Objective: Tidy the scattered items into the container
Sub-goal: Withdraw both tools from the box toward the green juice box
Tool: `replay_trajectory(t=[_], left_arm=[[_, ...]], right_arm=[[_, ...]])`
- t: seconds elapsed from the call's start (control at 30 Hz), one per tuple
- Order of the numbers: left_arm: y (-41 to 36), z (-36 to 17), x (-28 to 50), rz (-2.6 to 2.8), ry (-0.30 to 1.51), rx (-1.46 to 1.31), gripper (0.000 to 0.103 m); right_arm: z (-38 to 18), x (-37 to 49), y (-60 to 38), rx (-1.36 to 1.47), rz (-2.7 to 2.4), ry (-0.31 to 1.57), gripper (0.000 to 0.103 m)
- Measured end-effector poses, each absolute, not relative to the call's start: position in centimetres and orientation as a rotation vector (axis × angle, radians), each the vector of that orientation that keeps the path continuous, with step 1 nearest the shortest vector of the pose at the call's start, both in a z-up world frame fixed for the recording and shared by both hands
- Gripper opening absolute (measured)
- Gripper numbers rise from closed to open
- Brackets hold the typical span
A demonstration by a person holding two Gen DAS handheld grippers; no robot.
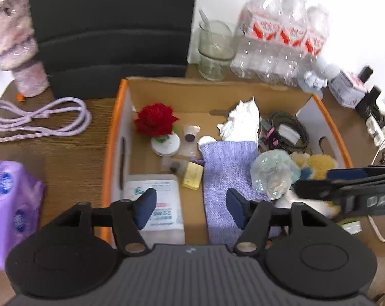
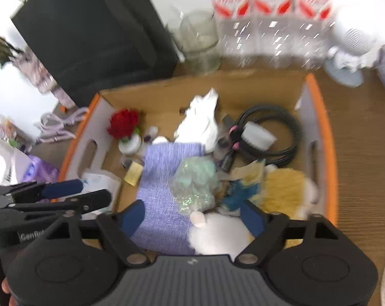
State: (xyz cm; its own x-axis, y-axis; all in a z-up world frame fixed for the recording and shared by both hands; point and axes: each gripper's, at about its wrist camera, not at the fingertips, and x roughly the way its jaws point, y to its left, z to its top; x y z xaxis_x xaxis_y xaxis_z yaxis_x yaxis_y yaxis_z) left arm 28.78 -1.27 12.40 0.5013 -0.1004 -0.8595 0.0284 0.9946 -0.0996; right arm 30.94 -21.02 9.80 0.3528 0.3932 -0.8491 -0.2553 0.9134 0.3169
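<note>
An orange-rimmed cardboard box [image 1: 116, 117] [image 2: 322, 117] sits on the wooden table and holds several items: a red rose [image 1: 155, 119] [image 2: 123, 123], a purple knitted cloth [image 1: 228, 168] [image 2: 164, 178], crumpled white paper [image 1: 243, 119] [image 2: 200, 119], a black cable coil [image 1: 292, 127] [image 2: 279, 137], a clear plastic wrap [image 1: 274, 173] [image 2: 195, 183], a yellow sponge [image 2: 284, 188] and a white bottle [image 1: 159, 204]. My left gripper [image 1: 191, 207] is open and empty above the box's near left part. My right gripper [image 2: 192, 216] is open and empty over the cloth and a white puff [image 2: 218, 234].
Outside the box, a lilac cable [image 1: 39, 119] and a purple tissue pack [image 1: 11, 204] lie on the table at left. A glass jar [image 1: 214, 48] and a pack of water bottles [image 1: 281, 38] stand behind the box. A dark monitor base [image 1: 111, 38] is at the back.
</note>
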Motion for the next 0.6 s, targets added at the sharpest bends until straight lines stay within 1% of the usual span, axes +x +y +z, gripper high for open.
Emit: replay_trajectory(t=[0.03,0.1,0.17,0.2,0.23,0.37,0.47,0.53,0.6], left_arm=[[-1.0,13.4,28.4,-0.060,1.042,-0.086,0.081],[-0.4,14.9,27.5,-0.019,1.047,-0.114,0.088],[0.0,16.2,26.6,0.015,1.063,-0.134,0.090],[0.1,16.9,25.9,0.028,1.062,-0.135,0.091],[0.1,17.5,25.1,0.037,1.054,-0.130,0.094],[-0.5,20.0,21.8,0.057,0.972,-0.078,0.098],[-1.3,21.5,18.9,0.070,0.842,-0.049,0.101],[-1.9,21.8,15.9,0.097,0.674,-0.028,0.103],[-2.7,21.2,12.8,0.100,0.499,0.001,0.103]], right_arm=[[10.7,30.7,-21.5,0.132,0.407,1.121,0.082],[13.1,29.8,-22.4,0.116,0.379,1.091,0.082],[15.1,28.8,-23.1,0.101,0.352,1.063,0.085],[16.3,28.0,-23.5,0.087,0.336,1.044,0.088],[17.4,27.3,-23.7,0.070,0.316,1.022,0.089],[20.6,24.3,-23.8,0.030,0.284,0.945,0.093],[21.8,22.2,-23.4,0.008,0.294,0.885,0.093],[22.4,20.3,-23.2,0.008,0.319,0.813,0.093],[22.4,17.7,-23.4,0.018,0.305,0.686,0.095]])
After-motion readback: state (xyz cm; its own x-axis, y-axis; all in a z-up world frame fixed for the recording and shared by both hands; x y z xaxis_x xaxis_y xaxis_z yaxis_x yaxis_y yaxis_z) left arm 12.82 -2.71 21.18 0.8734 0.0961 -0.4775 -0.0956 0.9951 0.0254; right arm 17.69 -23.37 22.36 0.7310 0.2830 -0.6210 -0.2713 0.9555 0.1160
